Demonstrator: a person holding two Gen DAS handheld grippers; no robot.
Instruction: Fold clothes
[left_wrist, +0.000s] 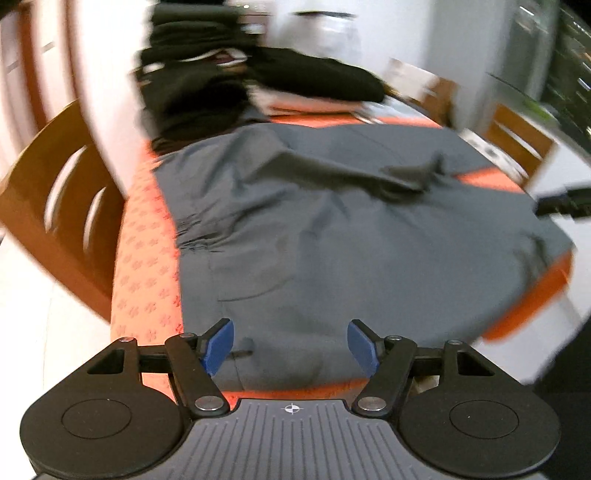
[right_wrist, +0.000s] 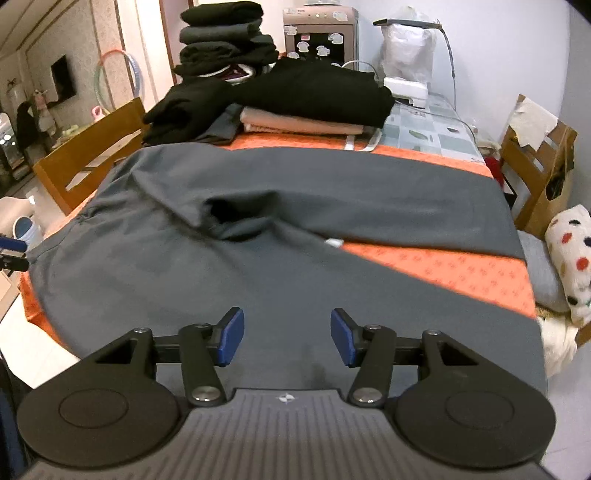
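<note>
Left wrist camera is looking down along its fingers, close above the grey garment (left_wrist: 332, 240), blurred. Right wrist camera is facing the same table (right_wrist: 443, 269) from its near edge. Both are sharing the black stack (right_wrist: 225, 40), upper left.

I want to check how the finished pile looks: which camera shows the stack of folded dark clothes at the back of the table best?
The right wrist view: the stack of folded dark clothes is sharp there, its separate layers visible. The left wrist view shows the same stack only as a motion-blurred dark mass.
</note>
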